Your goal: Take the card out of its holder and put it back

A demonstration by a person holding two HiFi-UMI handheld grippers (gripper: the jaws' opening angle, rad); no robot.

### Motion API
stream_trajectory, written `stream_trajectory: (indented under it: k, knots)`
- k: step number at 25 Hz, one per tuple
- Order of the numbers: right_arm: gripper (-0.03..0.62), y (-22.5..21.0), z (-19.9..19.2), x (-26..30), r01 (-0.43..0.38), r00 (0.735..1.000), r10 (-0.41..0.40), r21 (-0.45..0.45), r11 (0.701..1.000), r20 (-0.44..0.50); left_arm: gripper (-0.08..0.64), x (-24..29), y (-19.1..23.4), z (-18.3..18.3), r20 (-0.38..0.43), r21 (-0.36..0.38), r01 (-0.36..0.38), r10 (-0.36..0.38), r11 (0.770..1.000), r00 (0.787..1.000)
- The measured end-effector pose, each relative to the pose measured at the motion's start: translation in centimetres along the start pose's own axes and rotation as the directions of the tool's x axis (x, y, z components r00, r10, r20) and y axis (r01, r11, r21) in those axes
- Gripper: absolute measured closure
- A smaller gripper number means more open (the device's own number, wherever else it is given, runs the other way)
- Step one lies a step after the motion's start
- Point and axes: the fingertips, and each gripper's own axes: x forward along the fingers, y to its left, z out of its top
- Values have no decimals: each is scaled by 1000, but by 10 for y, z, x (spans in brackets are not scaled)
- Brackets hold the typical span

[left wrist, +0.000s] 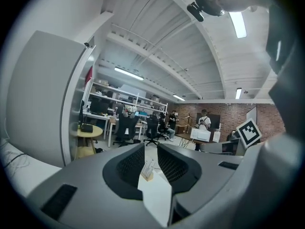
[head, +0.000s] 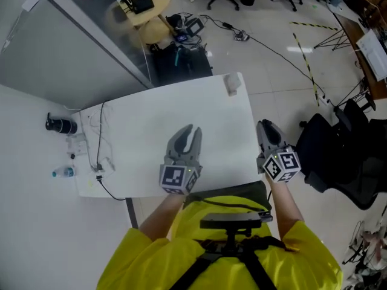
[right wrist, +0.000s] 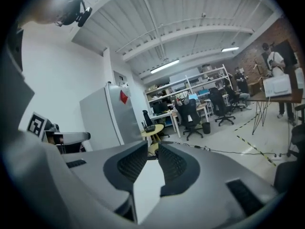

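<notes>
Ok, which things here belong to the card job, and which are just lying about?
Job: card holder at the table's far corner; left gripper; right gripper, both open.
Lying about: black cylinder, small bottle, cables.

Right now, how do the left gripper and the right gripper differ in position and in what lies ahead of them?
The left gripper hangs over the white table; the right gripper is at the table's right edge. The left gripper view has the card holder lined up between its jaws, far off; the right gripper view shows only bare tabletop there. Both have their jaws slightly apart and hold nothing.
</notes>
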Motion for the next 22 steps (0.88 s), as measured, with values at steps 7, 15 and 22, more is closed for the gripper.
stream_trajectory:
  k: [7, 15, 22]
  knots:
    - [529, -48, -53, 107, 16, 995, -17, -4, 1000, -102, 495, 51, 43, -46, -101, -48, -82, 76, 996, 992]
    - [529, -104, -102, 201, 46, 991, -43, 21, 999, -126, 497, 120, 64, -84, -160, -44, -140, 131, 989, 978]
    - [454, -103, -115, 233, 6, 989, -4, 16, 1000, -146, 506, 184, 93, -117, -215, -27, -145, 136, 989, 967]
